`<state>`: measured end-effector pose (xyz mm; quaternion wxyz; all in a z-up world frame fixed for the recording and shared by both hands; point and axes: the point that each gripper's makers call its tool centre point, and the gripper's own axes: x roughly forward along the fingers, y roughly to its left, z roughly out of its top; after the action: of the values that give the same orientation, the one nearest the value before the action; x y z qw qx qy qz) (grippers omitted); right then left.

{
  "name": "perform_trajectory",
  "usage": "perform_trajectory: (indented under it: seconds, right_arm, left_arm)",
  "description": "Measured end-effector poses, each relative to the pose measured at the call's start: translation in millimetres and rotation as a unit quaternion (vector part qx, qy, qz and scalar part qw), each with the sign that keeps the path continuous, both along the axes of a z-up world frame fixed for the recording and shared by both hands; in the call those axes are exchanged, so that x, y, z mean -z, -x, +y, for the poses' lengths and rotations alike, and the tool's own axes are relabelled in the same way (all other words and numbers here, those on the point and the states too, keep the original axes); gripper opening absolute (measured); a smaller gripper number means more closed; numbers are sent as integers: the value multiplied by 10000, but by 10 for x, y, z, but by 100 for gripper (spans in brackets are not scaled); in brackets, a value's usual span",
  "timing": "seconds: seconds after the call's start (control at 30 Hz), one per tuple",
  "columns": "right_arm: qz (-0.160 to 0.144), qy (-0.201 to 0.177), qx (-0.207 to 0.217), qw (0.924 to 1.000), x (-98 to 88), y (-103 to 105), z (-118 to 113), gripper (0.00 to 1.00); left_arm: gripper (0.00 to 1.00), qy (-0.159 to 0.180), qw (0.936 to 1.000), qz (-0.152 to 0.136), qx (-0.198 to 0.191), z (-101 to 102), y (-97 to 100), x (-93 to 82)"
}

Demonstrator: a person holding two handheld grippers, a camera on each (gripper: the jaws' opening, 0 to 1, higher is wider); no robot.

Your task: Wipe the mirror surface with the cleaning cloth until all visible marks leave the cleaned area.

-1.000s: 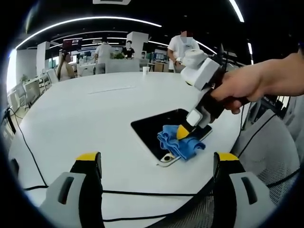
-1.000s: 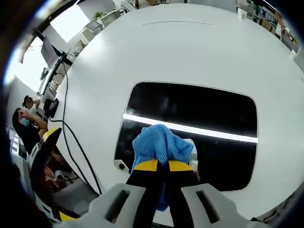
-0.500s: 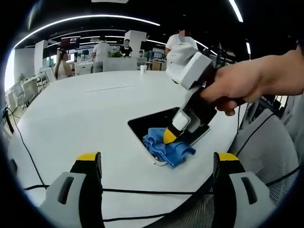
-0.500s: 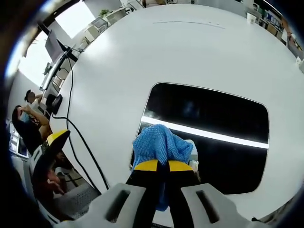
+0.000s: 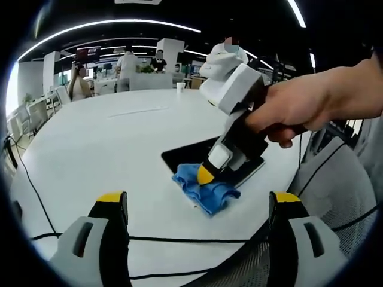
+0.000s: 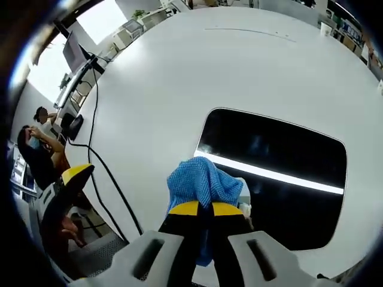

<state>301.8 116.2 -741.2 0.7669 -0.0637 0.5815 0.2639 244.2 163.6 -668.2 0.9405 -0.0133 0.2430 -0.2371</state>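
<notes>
A dark rectangular mirror [image 6: 281, 161] [image 5: 191, 156] lies flat on the white round table [image 5: 102, 143] [image 6: 179, 78] and reflects a bright ceiling light strip. My right gripper [image 6: 200, 208] [image 5: 204, 174] is shut on a blue cleaning cloth [image 6: 200, 182] [image 5: 206, 190] and presses it down at the mirror's near-left corner, partly over the table. A person's hand [image 5: 299, 110] holds that gripper. My left gripper [image 5: 198, 206] is open, nothing between its yellow-tipped fingers [image 5: 114, 200], hanging at the table's near edge short of the mirror.
A black cable [image 5: 179, 243] runs along the near table edge, another [image 6: 102, 161] curls down the left side. A mesh chair [image 5: 335, 197] stands at the right. Several people and desks [image 5: 131, 69] fill the background, and a paper cup [image 5: 183, 88] sits on the far side.
My right gripper has dragged the cloth leftward across the mirror to its near-left corner, so part of the cloth now overhangs the table. The left gripper has stayed put.
</notes>
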Motion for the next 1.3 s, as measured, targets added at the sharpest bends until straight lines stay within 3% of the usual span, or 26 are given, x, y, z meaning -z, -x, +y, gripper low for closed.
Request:
perform_trajectory:
  seconds: [0.1,0.9,1.3]
  right_arm:
    - [15,8,-2,10000,4,-6,4,0]
    - [69,-35,-158,9998,-41,39,-8,0]
    - [62,-62,-230,9997,-35,-36,14,0]
  left_arm:
    - [98,-115,9997,-158,-113,49,-27,-47]
    - [99,-82,9998,-155,-115,45,-36,-47]
    - [99,-77,9998,-131,-99,41,-40,-37]
